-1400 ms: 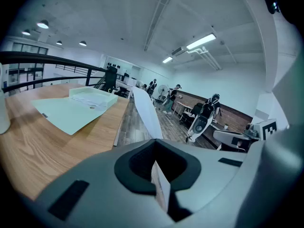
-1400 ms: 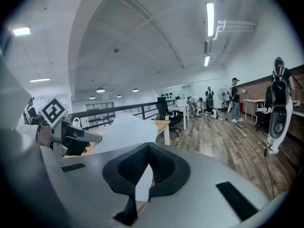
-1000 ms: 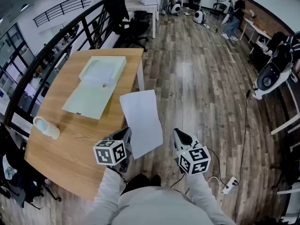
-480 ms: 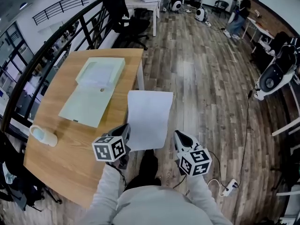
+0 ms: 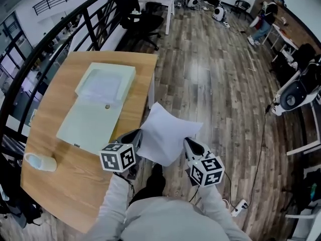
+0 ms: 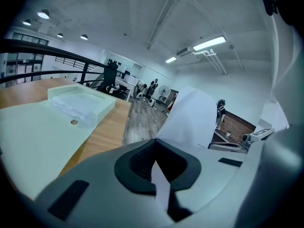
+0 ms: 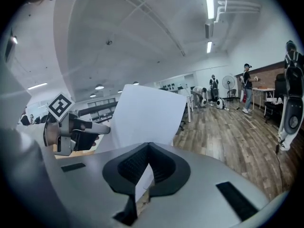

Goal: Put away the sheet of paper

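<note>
A white sheet of paper is held up in the air off the table's right edge, bowed and tilted. My left gripper is shut on its lower left corner, and my right gripper is shut on its lower right edge. In the left gripper view the sheet rises from the closed jaws of that gripper. The right gripper view shows the paper pinched in that gripper, with the left gripper beyond. A pale green open case lies on the wooden table; its tray holds papers.
A white cup-like object lies near the table's left edge. A black railing runs behind the table, with a black chair past its far end. A power strip and cable lie on the wood floor at right. People stand far back.
The sheet was held only by the left gripper, lying flatter. It has swung right and risen, and now the right gripper is shut on it too. The view has shifted toward the table.
</note>
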Demonstrator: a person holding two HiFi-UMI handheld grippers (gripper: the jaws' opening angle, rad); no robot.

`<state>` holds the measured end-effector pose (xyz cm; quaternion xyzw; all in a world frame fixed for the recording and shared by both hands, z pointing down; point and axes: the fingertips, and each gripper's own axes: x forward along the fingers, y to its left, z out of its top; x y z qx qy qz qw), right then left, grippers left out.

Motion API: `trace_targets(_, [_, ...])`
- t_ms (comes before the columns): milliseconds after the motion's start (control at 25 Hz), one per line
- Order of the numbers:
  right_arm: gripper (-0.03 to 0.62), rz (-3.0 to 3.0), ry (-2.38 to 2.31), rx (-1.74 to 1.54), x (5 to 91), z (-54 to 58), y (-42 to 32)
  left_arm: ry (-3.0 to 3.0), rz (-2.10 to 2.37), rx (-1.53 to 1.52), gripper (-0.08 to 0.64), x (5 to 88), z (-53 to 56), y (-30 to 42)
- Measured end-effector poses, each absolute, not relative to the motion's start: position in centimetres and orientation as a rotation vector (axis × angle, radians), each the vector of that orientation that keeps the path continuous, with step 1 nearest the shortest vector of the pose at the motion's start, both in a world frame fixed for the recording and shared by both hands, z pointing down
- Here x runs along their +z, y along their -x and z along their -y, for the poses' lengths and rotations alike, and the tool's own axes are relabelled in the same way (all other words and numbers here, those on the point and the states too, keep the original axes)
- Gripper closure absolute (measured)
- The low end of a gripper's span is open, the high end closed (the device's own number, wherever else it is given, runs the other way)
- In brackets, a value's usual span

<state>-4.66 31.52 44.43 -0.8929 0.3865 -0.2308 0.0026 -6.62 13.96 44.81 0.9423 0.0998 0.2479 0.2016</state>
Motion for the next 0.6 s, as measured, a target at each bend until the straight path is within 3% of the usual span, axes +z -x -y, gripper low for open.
trace_targets(600, [0.565,-1.482,2.766,-0.753,44.1,-18.6,-4.3,-2.564,-0.105,0.558,0.545,44.1,-2.8,0.8])
